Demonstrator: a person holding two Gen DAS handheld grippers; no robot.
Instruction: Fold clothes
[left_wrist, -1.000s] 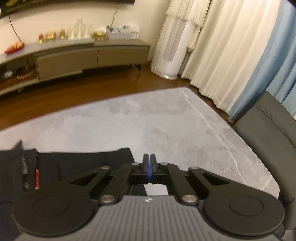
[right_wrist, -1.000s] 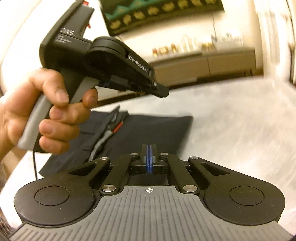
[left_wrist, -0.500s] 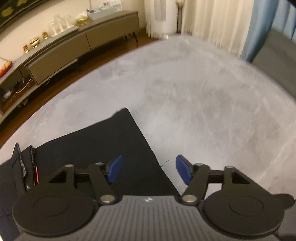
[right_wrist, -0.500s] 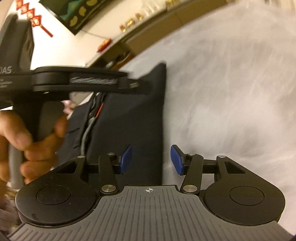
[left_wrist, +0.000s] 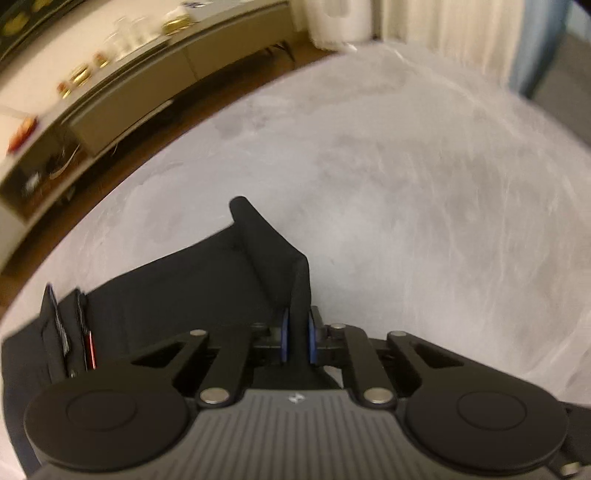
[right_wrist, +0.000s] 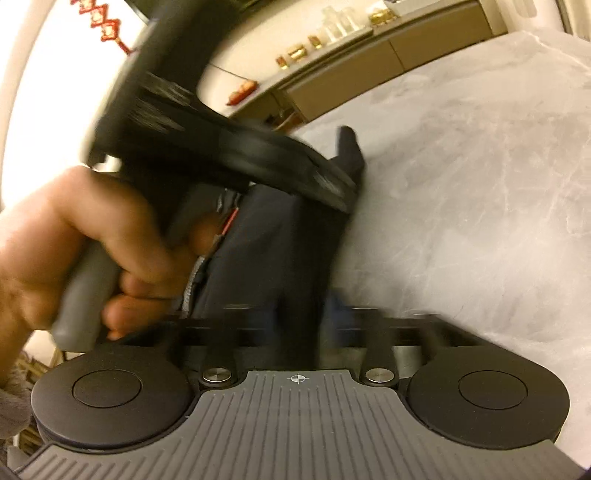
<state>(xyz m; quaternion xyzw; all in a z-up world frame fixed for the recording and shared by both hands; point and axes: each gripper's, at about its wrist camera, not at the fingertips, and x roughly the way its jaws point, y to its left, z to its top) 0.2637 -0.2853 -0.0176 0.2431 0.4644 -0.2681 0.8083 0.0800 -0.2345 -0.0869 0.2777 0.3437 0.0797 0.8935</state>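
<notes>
The left tongs have just been closing and now pinch the right-hand edge of the folded black garment, their blue pads pressing a raised ridge of fabric; a second ago they were shut on nothing above the cloth, half a second ago spread wide over its edge. The garment lies flat on the grey marbled counter, with its near corner now lifted into an upright flap. The right tongs, blurred, have just been opening and stand wide apart astride the same dark edge without pressing it. The left hand grips its handle close by.
</notes>
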